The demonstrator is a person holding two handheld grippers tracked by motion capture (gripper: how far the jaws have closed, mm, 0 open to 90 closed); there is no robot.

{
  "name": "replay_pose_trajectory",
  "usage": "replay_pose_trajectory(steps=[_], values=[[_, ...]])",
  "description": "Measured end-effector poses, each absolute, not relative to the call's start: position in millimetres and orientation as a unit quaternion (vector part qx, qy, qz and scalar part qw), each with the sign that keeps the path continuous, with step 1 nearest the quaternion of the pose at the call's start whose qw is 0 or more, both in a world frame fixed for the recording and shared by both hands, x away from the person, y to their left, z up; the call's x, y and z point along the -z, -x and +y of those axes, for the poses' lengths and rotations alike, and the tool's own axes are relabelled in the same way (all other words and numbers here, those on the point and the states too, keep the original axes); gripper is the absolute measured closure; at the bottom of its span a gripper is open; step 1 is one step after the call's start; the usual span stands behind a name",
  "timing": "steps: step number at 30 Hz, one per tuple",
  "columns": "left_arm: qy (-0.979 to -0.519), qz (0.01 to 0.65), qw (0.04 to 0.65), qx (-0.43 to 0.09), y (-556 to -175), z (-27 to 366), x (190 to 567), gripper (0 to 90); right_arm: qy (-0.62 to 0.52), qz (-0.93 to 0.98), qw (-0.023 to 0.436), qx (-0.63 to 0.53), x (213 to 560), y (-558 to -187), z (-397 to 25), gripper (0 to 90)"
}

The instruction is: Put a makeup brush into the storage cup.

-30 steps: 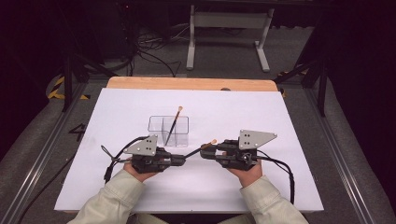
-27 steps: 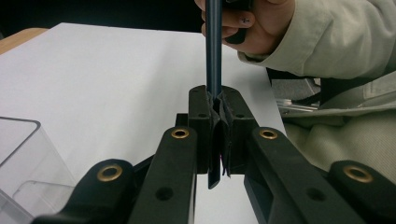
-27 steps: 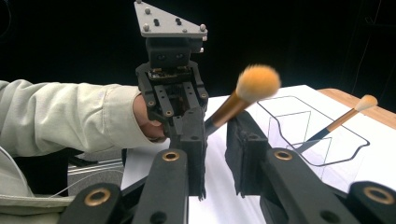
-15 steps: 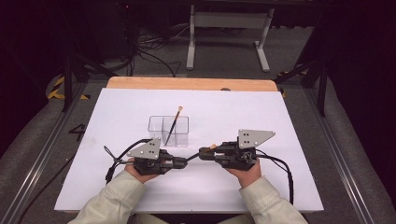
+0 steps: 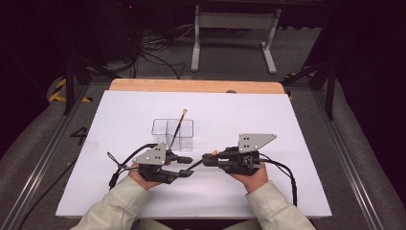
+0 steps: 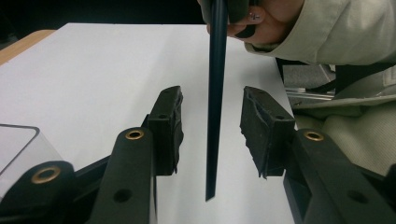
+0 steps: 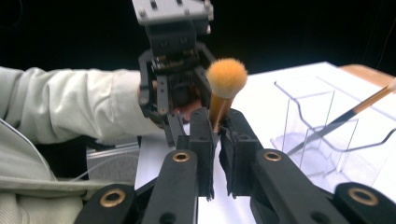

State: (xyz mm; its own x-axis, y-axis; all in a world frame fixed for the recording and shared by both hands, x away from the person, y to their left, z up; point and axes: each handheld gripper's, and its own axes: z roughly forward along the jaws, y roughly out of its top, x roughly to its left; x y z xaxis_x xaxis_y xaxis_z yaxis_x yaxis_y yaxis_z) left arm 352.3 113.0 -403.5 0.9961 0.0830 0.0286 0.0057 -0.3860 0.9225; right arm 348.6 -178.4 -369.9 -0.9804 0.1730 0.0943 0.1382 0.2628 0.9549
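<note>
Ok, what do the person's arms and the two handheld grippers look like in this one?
Both forearms wear pale beige sleeves. The left gripper and right gripper are black, each topped by a grey three-cornered plate with small holes, trailing a black cable. Each claw has brass-coloured pivot rings.

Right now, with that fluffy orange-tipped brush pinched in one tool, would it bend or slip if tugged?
The brush probably stays stiff: its dark handle runs straight between the left gripper's open jaws. It looks light, being thin. It might slip, since the right gripper pinches only its narrow neck below the soft bristles.
</note>
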Motion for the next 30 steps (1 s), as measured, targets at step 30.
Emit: replay_pose_trajectory(steps=[30], values=[[-0.875,0.03,0.482,-0.001,-353.3,94.4,401.1,82.7,-0.089,0.826,0.004,-0.557,383.4,-347.9,-159.9,83.1]])
